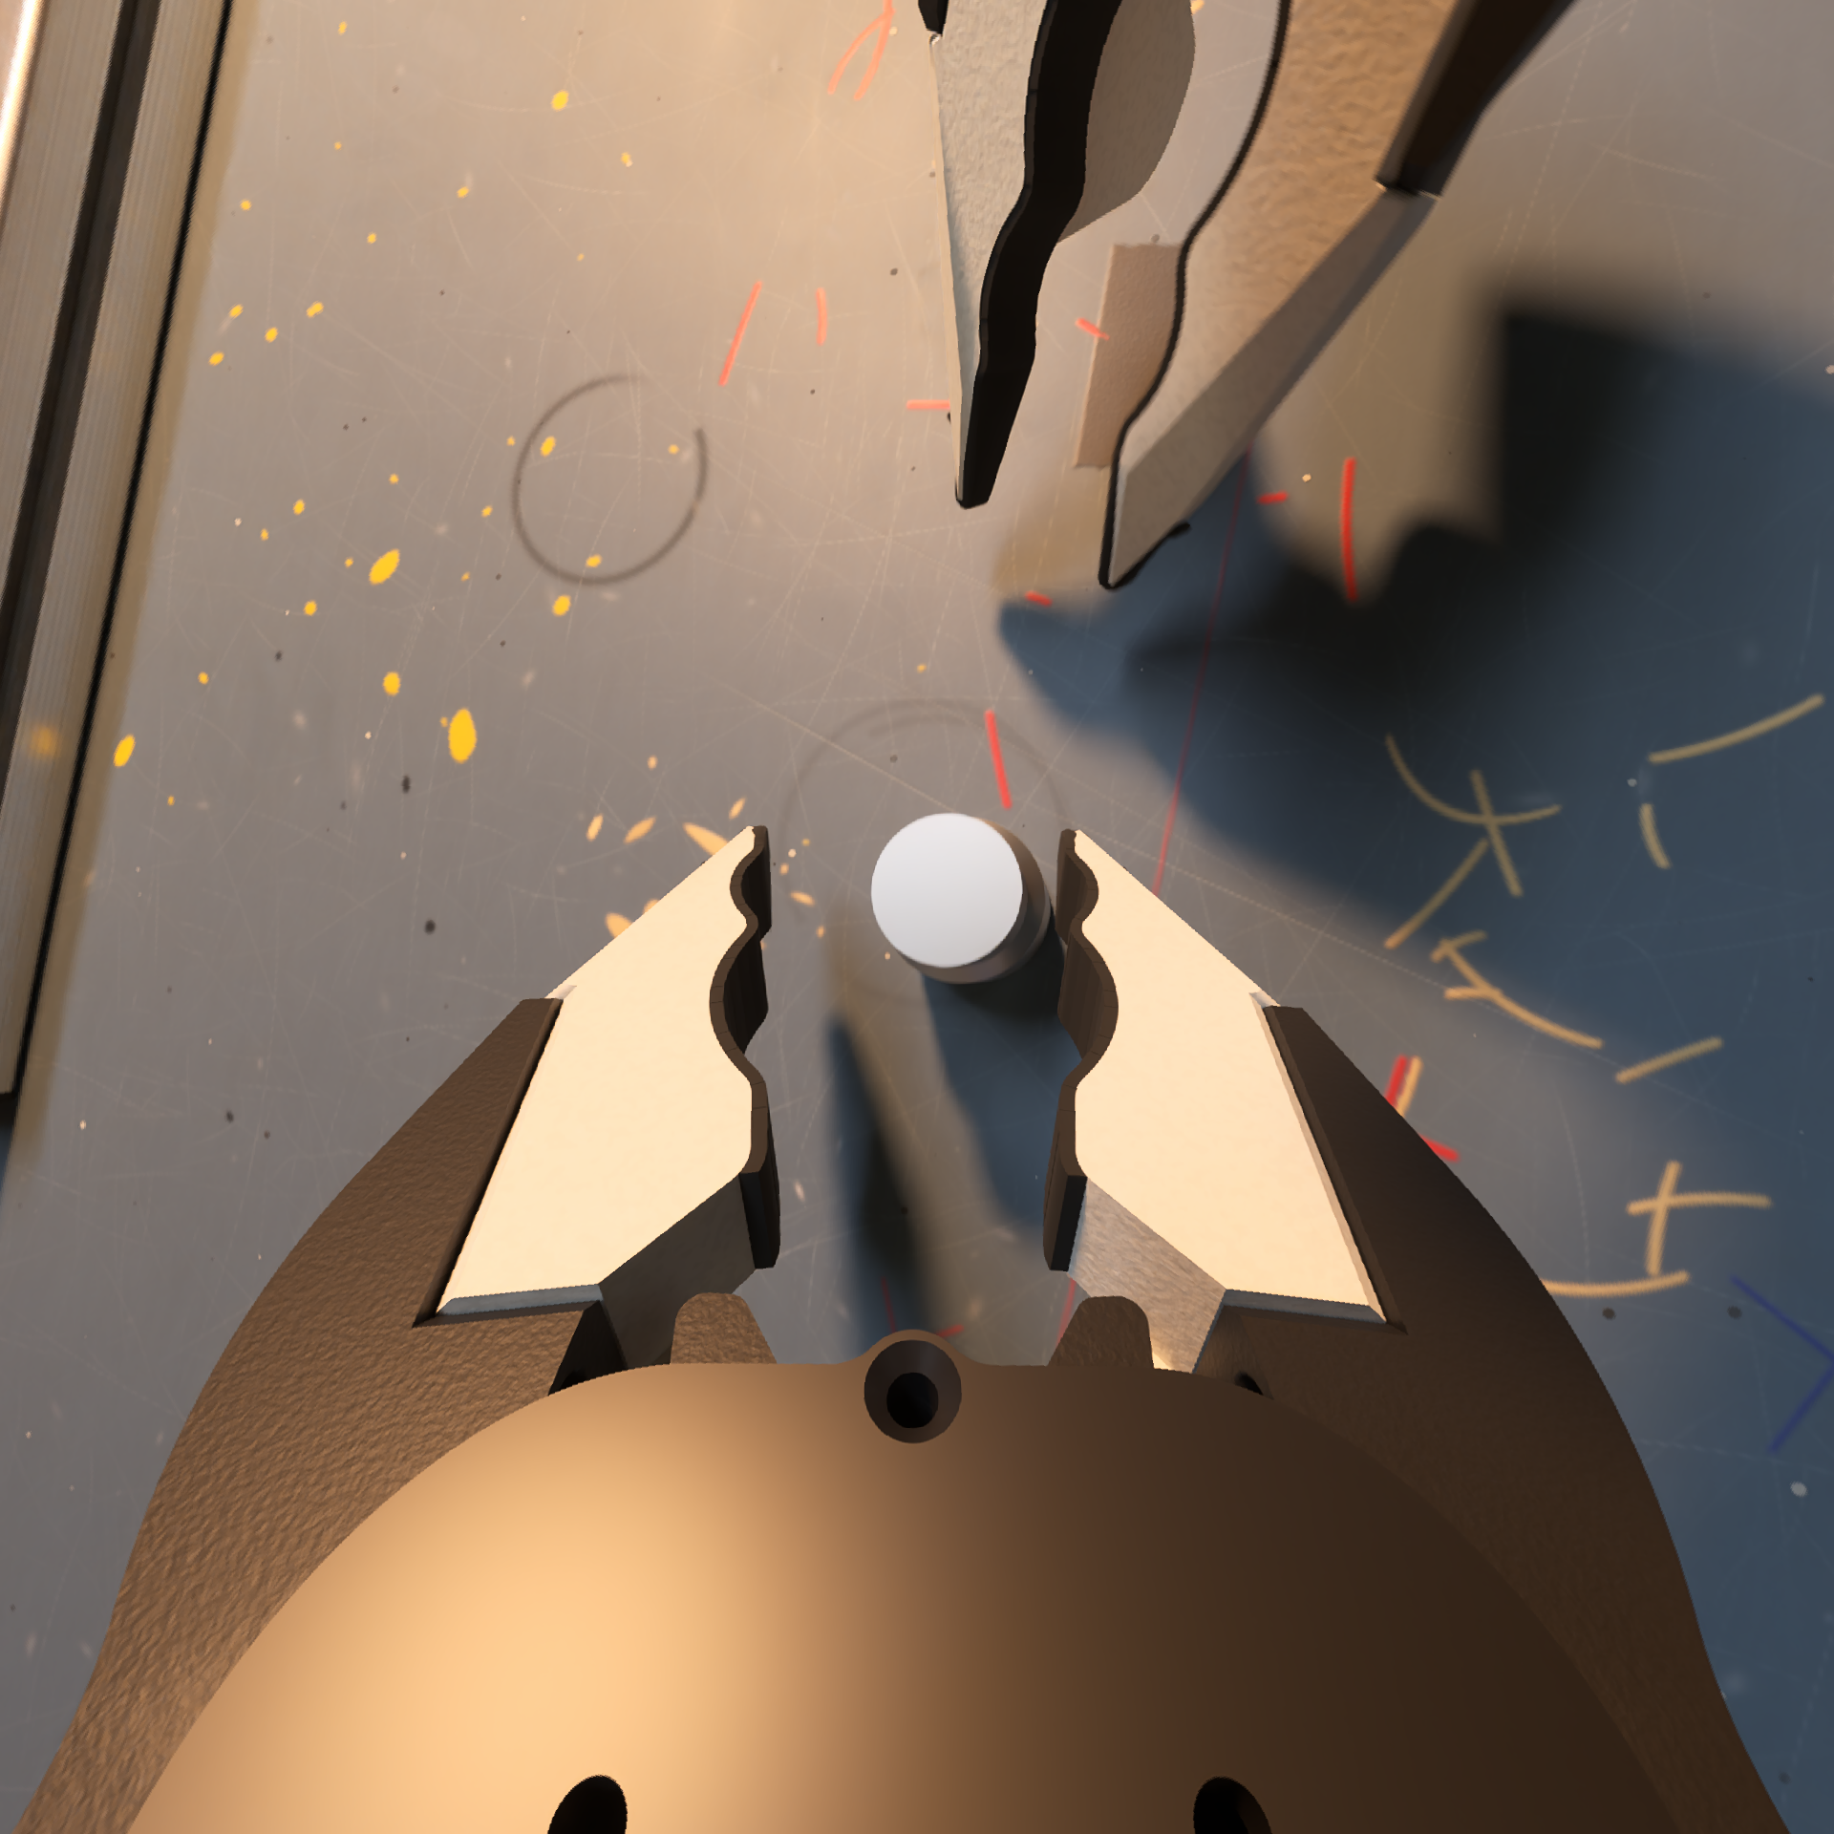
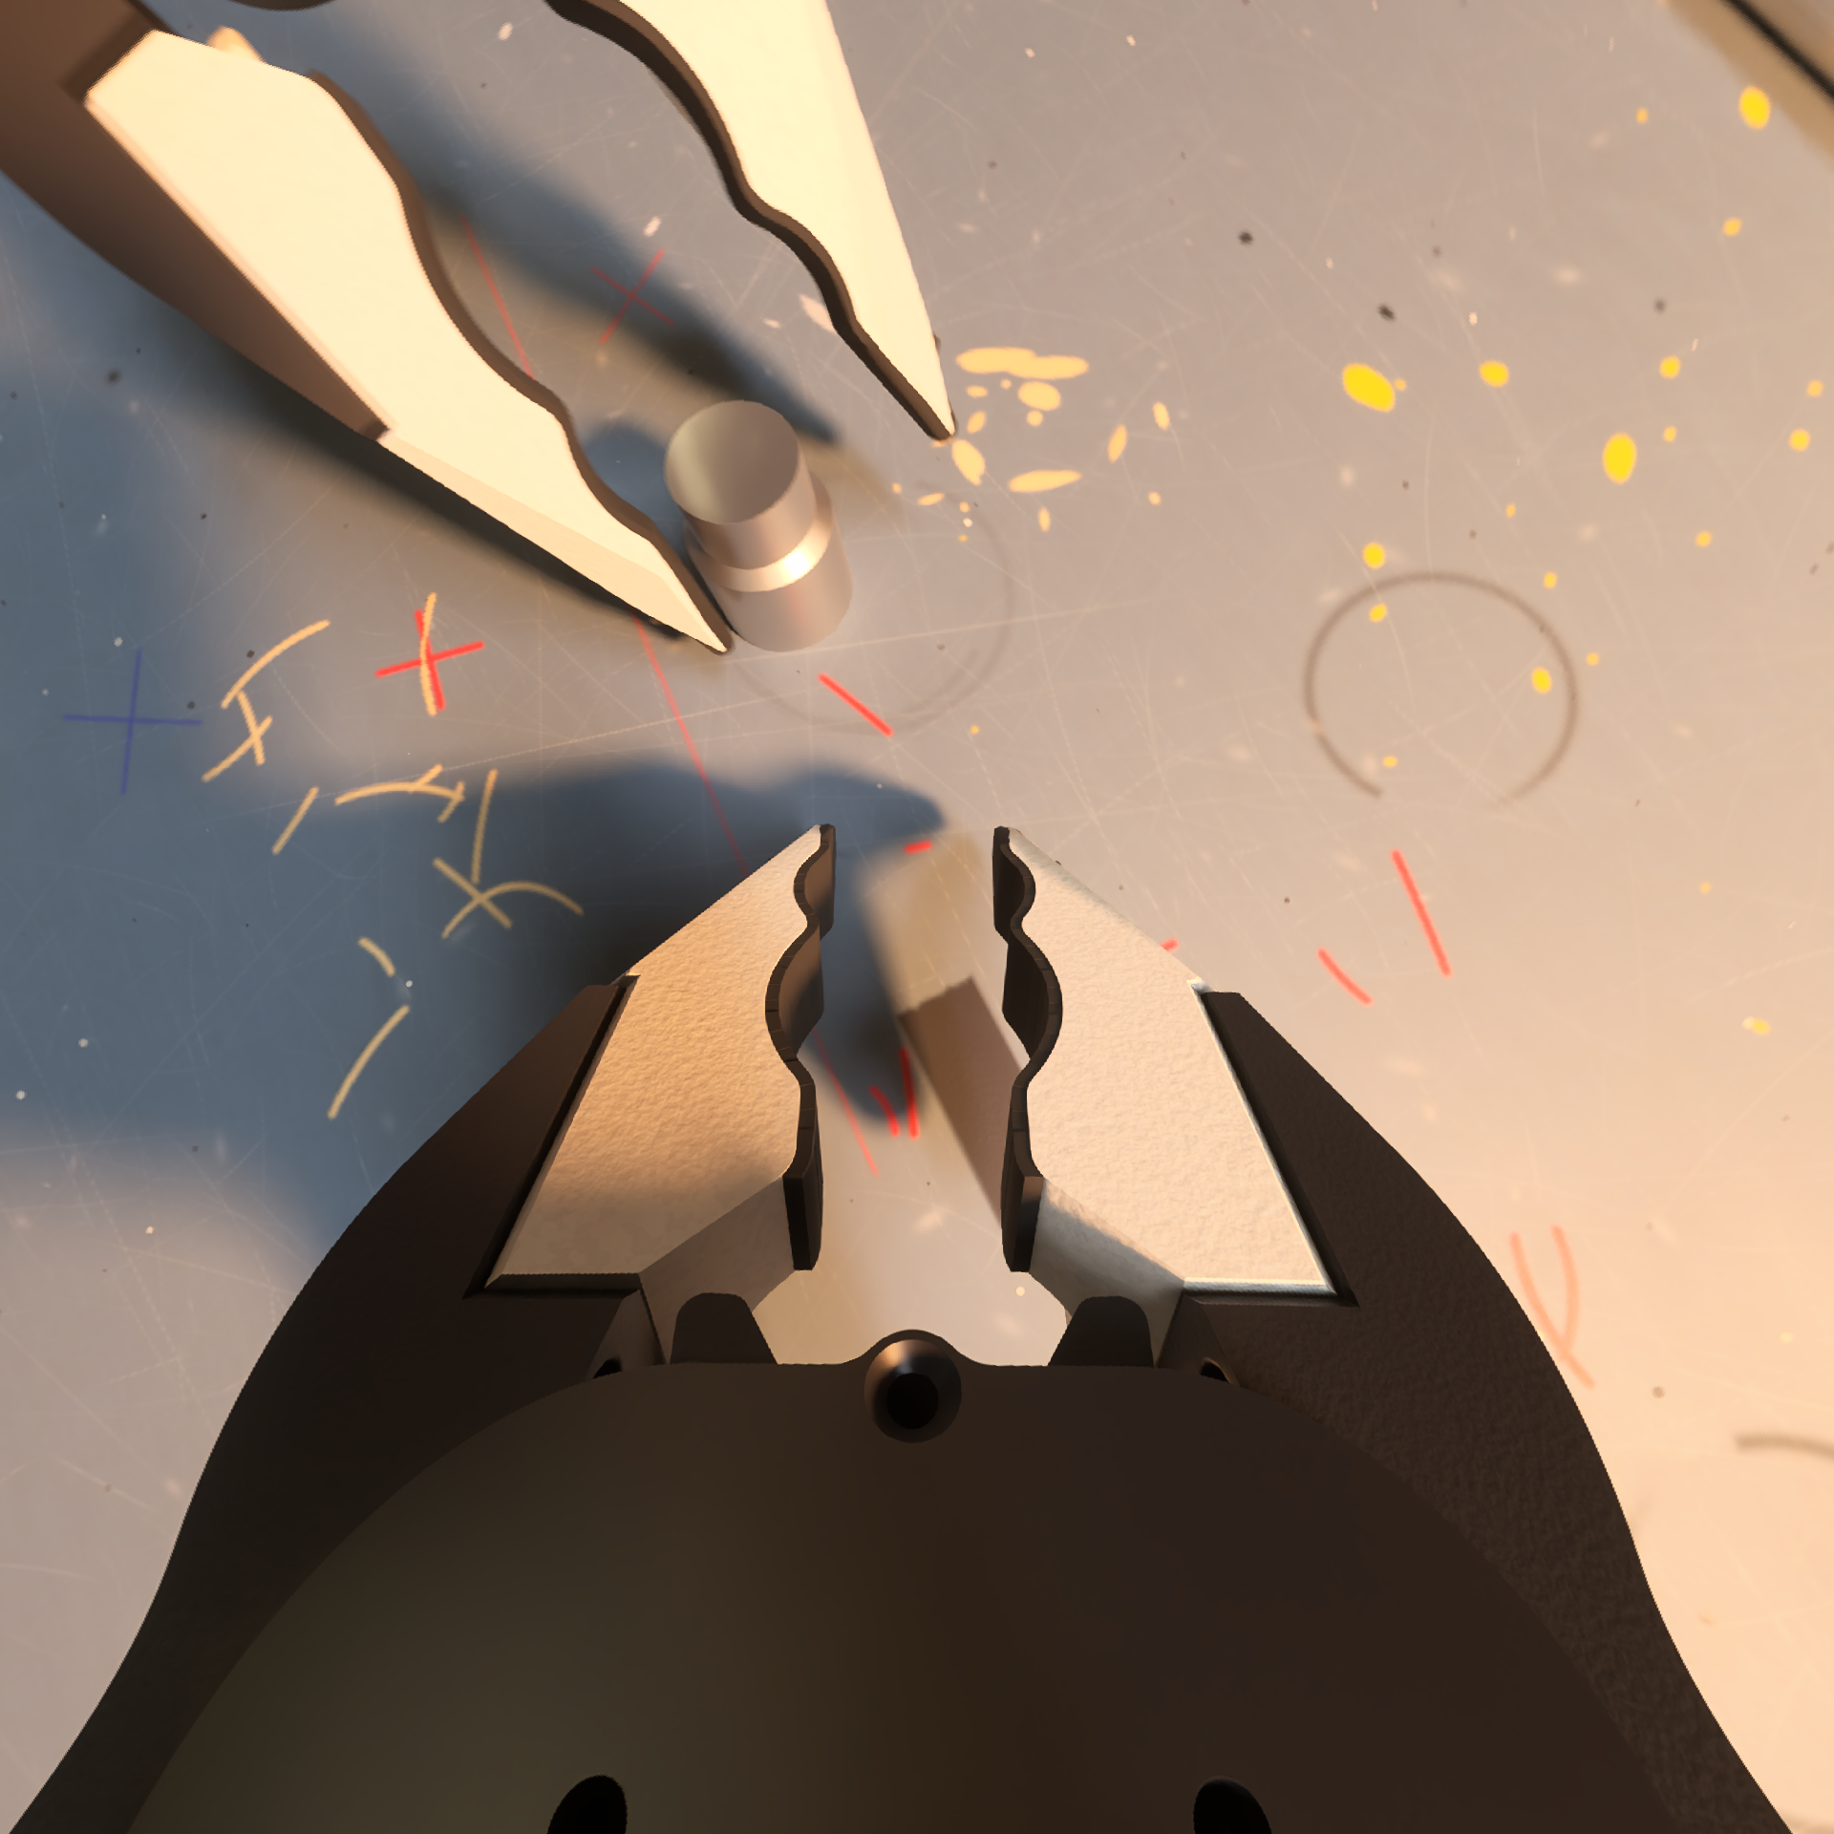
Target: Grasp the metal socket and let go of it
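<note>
Left gripper [image 1: 913, 844] released, jaws astride metal socket [image 1: 951, 893] | socket upright on tabletop [image 1: 595, 893], 12 o'clock between tips, nearer right finger | right gripper [image 2: 913, 844] parted, empty, farther; socket at its 11 o'clock

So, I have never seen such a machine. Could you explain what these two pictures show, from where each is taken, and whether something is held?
There are two grippers, each with two fingers and a camera looking along them. One picture is from the left gripper, the other from the right gripper. On the scratched, paint-speckled table stands a small metal socket, upright. The left gripper's open fingers are on either side of it, one close to or touching it. The right gripper is open too, with nothing between its fingers. Nothing is held.
</note>
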`<state>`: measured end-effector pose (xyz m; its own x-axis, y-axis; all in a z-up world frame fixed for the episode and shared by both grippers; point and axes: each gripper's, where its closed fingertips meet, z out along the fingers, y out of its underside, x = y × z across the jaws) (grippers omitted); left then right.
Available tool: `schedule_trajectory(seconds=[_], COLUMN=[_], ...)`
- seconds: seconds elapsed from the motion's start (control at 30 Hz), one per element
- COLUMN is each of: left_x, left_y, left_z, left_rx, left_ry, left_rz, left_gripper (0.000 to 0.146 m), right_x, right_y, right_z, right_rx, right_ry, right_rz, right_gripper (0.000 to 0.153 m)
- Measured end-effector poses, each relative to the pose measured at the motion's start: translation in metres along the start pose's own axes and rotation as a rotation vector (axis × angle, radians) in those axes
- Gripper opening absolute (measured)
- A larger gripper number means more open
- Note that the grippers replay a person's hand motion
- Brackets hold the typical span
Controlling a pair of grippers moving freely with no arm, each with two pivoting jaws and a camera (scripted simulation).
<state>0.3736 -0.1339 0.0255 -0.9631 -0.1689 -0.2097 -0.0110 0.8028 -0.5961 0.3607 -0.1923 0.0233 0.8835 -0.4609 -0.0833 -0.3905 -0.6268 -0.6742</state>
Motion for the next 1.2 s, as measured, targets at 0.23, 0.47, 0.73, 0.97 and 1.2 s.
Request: schedule_trajectory(seconds=[0.23, 0.47, 0.73, 0.97, 1.2], left_x=[-0.001, 0.005, 0.004, 0.010, 0.008], left_y=[0.015, 0.020, 0.016, 0.006, 0.009], left_z=[-0.015, -0.015, -0.011, -0.007, -0.004], left_rx=[0.014, 0.030, 0.039, 0.055, 0.023], left_ry=[0.001, 0.001, 0.001, 0.014, 0.033], left_rz=[-0.039, -0.055, -0.054, -0.041, -0.037], left_gripper=[0.064, 0.063, 0.063, 0.062, 0.045], right_x=[0.017, 0.012, -0.004, 0.001, 0.100], right_y=[0.010, -0.002, -0.010, -0.010, 0.033], right_z=[-0.002, -0.010, 0.009, 0.000, -0.069], right_rx=[0.005, 0.042, -0.007, 0.034, 0.033], right_ry=[0.027, 0.027, -0.011, -0.068, 0.248], right_rz=[0.104, 0.076, -0.047, 0.067, 0.245], right_gripper=[0.017, 0.018, 0.025, 0.029, 0.028])
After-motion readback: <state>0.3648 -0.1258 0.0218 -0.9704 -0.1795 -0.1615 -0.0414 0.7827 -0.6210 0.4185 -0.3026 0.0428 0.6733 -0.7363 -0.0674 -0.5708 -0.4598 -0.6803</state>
